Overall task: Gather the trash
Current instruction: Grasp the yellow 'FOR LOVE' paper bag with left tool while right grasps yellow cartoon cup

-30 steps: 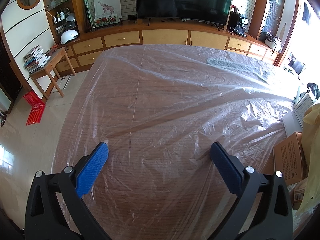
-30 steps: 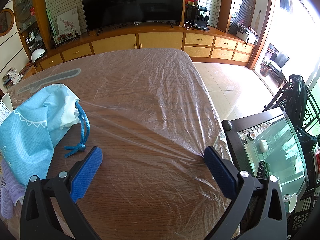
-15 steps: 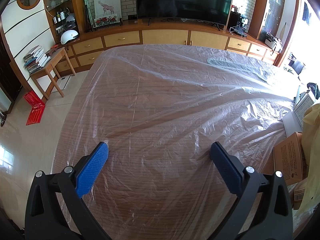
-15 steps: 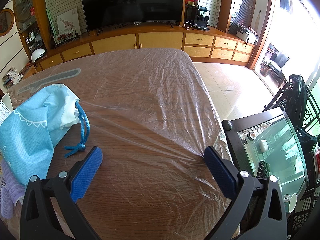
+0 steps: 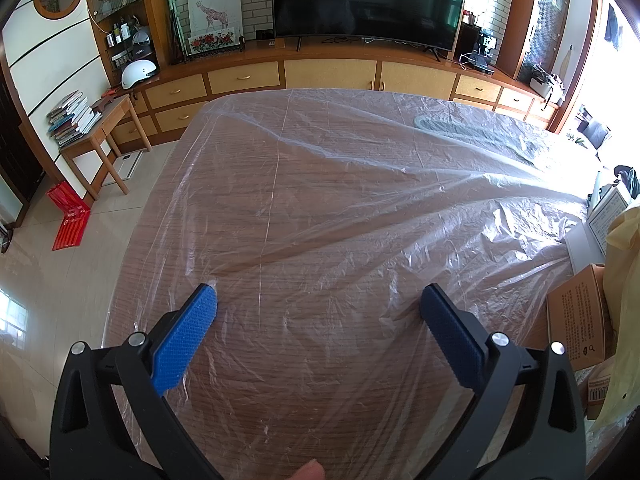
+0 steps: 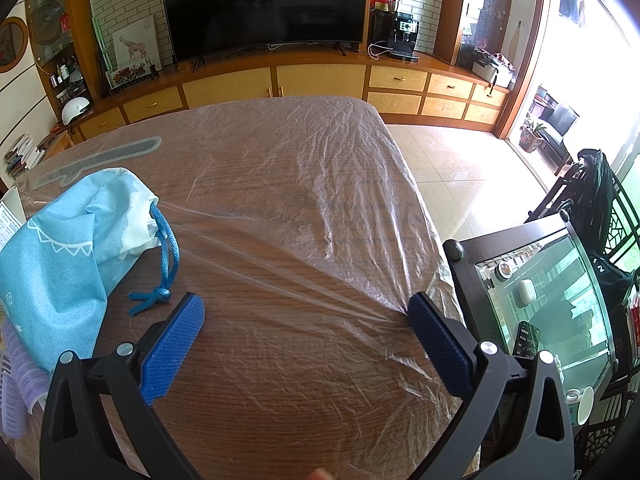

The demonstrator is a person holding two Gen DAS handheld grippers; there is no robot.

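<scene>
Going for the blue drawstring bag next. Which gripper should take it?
Probably right. The right gripper is open, and the blue drawstring bag lies just beside its left finger, cord knot nearest. The left gripper, also open, faces only plastic sheet.

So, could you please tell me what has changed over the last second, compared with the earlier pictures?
Nothing visibly changed. The left hand-held gripper and right hand-held gripper are both open and empty over the plastic sheet on the table, exactly as before, and the blue drawstring bag lies where it was.
</scene>
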